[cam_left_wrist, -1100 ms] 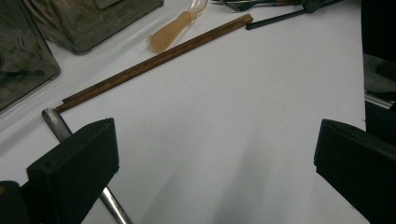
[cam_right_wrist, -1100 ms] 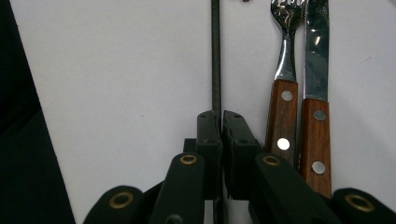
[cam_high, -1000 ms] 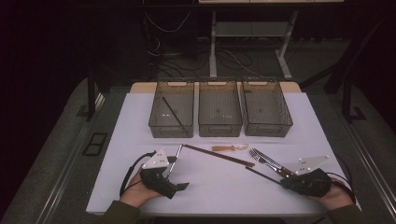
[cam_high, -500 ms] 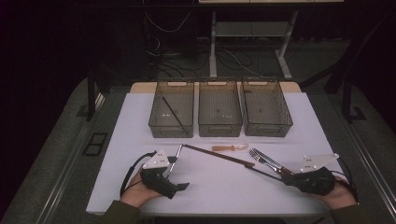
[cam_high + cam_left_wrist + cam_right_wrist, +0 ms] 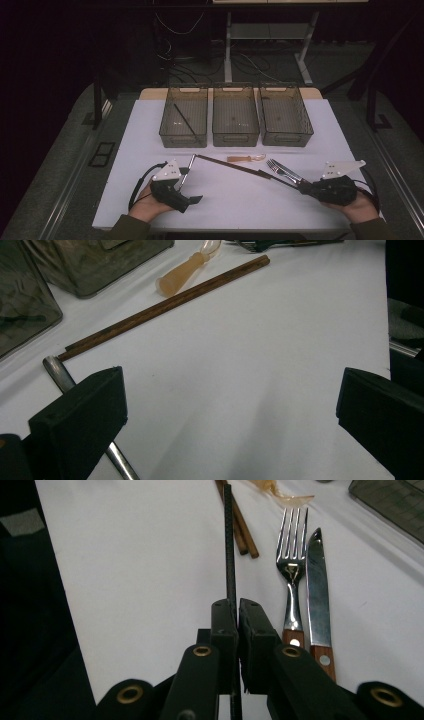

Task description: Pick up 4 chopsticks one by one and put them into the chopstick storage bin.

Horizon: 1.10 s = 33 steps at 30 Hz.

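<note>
My right gripper is shut on a thin black chopstick that points away along the white table. In the high view the right gripper sits at the front right, and the black chopstick reaches left toward a brown chopstick. A fork and a wooden-handled knife lie just right of the jaws. My left gripper is open over bare table, with a metal handle beside its left jaw. That left gripper is at the front left.
Three dark see-through bins stand in a row at the back; the left bin holds a black chopstick. The middle bin and right bin look empty. An orange spoon lies in front of the bins.
My right gripper has shifted slightly to the right with the black chopstick still in it. The left gripper has stayed put.
</note>
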### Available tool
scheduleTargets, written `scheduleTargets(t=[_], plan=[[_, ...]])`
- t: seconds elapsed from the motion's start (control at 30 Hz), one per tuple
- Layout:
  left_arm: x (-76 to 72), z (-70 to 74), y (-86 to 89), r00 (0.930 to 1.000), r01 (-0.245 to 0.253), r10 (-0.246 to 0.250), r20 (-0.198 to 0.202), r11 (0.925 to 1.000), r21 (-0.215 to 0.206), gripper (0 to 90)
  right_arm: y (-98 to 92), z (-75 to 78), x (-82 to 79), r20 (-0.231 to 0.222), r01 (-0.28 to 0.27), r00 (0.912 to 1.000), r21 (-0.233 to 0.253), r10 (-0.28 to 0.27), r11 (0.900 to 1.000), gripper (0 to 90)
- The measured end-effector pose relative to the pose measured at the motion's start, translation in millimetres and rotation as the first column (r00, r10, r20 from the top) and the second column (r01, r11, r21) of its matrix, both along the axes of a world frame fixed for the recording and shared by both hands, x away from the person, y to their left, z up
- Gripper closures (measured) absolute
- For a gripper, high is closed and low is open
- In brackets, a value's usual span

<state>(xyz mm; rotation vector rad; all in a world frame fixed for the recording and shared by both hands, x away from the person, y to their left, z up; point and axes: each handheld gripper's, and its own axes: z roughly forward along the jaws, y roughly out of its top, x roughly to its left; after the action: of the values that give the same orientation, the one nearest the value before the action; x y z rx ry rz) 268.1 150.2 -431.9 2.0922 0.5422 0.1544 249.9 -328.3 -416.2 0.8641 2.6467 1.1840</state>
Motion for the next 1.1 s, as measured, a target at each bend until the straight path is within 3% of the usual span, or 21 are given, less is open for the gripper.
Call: scheduleTargets(t=[0.17,0.33,0.8,1.1], plan=[[-0.1,0.3,0.2,1.0,-0.002,0.002,0.0,1.0,-0.002,0.0,4.5,3.6,3.9,-0.005,0.037,0.9993,0.028,-0.037,0.999,86.1],[-0.2,0.1,-0.2,1.0,-0.002,0.002,0.001,1.0,-0.003,0.0,10.7,8.1,8.0,0.0,0.016,0.9999,0.038,-0.016,0.999,86.2],[-0.6,-0.4,-0.1,0.9999,-0.015,0.015,0.002,0.9998,-0.017,0.0,41.8,18.5,29.4,0.02,0.007,0.9998,0.008,-0.007,1.0,86.3],[0.4,-1.6,0.9,0.9999,-0.013,0.013,0.0,0.9998,-0.015,0.0,55.4,24.0,39.1,0.036,0.009,0.9993,0.017,-0.01,1.0,86.3]])
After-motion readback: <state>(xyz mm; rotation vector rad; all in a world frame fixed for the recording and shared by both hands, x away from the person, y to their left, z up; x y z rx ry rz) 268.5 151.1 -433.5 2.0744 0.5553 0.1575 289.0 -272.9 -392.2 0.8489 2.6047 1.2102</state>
